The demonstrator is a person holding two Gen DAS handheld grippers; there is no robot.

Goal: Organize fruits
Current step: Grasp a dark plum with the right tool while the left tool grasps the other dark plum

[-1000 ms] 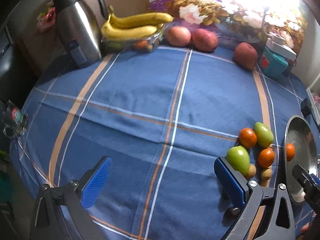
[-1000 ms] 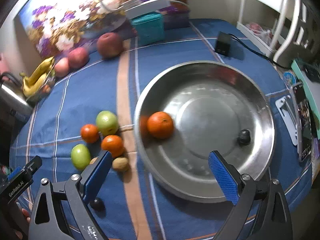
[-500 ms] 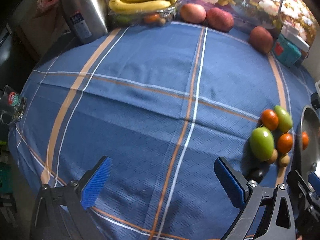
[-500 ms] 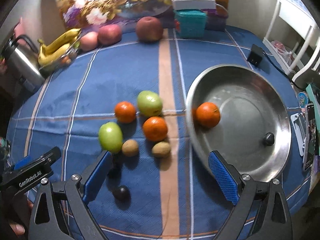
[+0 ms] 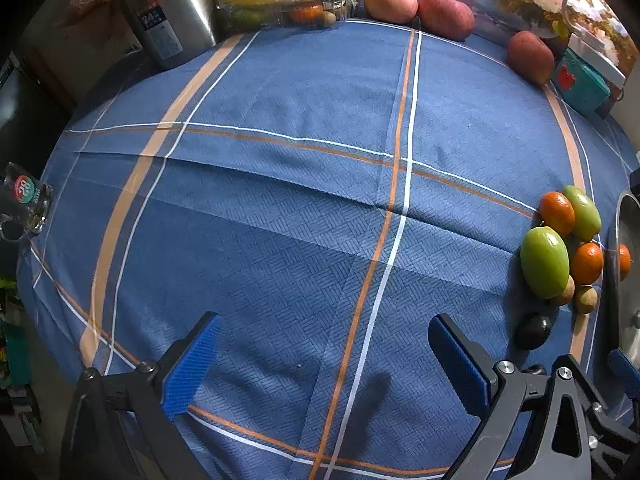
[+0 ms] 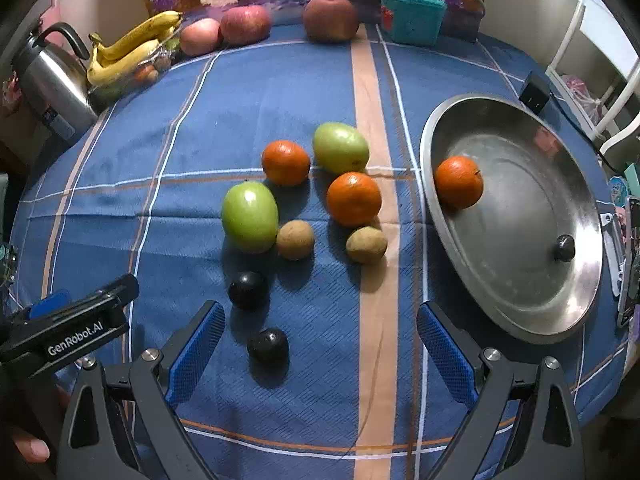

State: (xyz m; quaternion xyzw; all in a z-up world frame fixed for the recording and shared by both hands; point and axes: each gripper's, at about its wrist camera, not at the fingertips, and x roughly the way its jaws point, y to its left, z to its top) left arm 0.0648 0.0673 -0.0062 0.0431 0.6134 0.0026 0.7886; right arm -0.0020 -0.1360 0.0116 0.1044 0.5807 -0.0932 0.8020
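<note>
In the right wrist view a cluster of fruit lies on the blue cloth: two green fruits [image 6: 250, 216], two oranges [image 6: 353, 199], two brown kiwis [image 6: 295, 239] and two dark plums [image 6: 267, 345]. A steel bowl [image 6: 560, 280] to the right holds one orange [image 6: 458, 181] and one dark plum [image 6: 564, 247]. My right gripper [image 6: 318, 350] is open and empty, with the nearer plum between its fingers' line. My left gripper [image 5: 324, 354] is open and empty over bare cloth; the cluster [image 5: 545, 261] lies to its right.
At the table's back stand a steel kettle [image 6: 52, 80], bananas on a clear fruit box [image 6: 132, 46], three red apples [image 6: 330, 18] and a teal box [image 6: 412, 20]. A black adapter [image 6: 534, 94] lies behind the bowl. The left gripper's body [image 6: 68, 332] shows at lower left.
The right gripper swung left, from over the bowl to over the fruit cluster. The left gripper moved forward and lower, so the cluster slid to its right edge. Both stayed open.
</note>
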